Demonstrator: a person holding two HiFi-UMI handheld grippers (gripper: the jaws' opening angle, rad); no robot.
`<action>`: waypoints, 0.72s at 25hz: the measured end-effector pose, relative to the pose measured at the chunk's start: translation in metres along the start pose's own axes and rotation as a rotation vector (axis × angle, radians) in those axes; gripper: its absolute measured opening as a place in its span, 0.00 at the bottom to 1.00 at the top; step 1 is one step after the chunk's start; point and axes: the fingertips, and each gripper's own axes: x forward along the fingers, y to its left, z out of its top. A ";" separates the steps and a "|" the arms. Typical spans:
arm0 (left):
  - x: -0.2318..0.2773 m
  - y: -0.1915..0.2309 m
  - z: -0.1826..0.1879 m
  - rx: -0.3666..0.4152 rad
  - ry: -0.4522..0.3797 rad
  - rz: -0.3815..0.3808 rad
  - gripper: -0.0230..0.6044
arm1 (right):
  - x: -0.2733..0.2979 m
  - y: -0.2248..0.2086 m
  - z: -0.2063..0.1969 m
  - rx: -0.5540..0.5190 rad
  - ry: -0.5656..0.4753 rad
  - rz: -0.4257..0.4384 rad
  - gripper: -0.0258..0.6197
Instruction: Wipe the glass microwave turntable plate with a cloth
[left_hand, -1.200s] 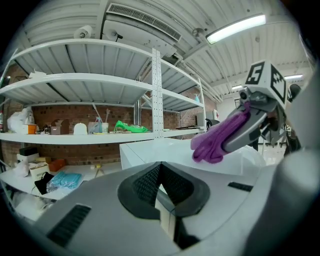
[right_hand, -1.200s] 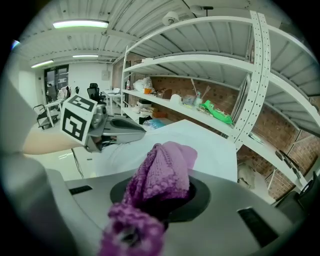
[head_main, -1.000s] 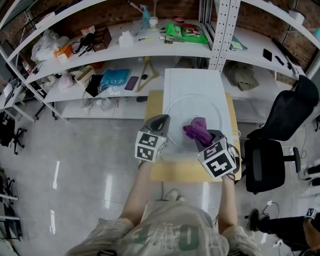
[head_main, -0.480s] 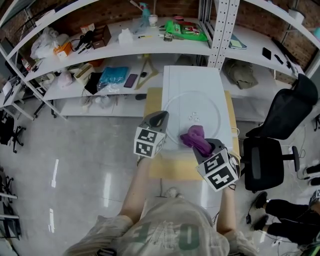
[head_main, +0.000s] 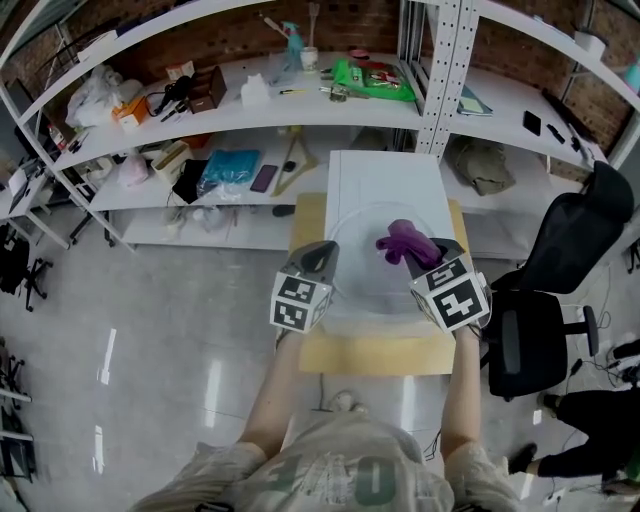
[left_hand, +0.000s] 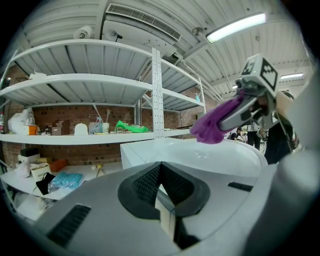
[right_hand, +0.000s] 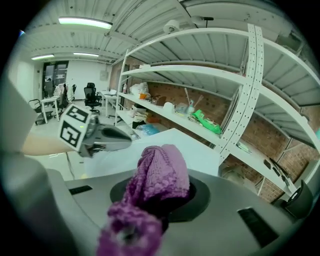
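over round glass plate (head_main: 362, 275), right gripper (head_main: 426, 252) clamps knitted purple cloth (head_main: 403, 240)

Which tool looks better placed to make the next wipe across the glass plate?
The right tool: it is clamped on the purple cloth, which is over the glass plate. The left tool is closed on the plate's left rim, apparently steadying it, and holds no cloth.
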 end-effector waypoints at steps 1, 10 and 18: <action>0.000 -0.001 0.000 -0.001 0.001 -0.001 0.04 | 0.009 -0.013 0.003 0.007 0.004 -0.019 0.13; 0.001 -0.002 -0.002 0.001 0.001 -0.002 0.04 | 0.065 -0.064 -0.008 0.056 0.080 -0.098 0.13; -0.002 0.001 0.001 0.005 0.000 -0.002 0.04 | 0.052 -0.048 -0.010 0.036 0.079 -0.074 0.13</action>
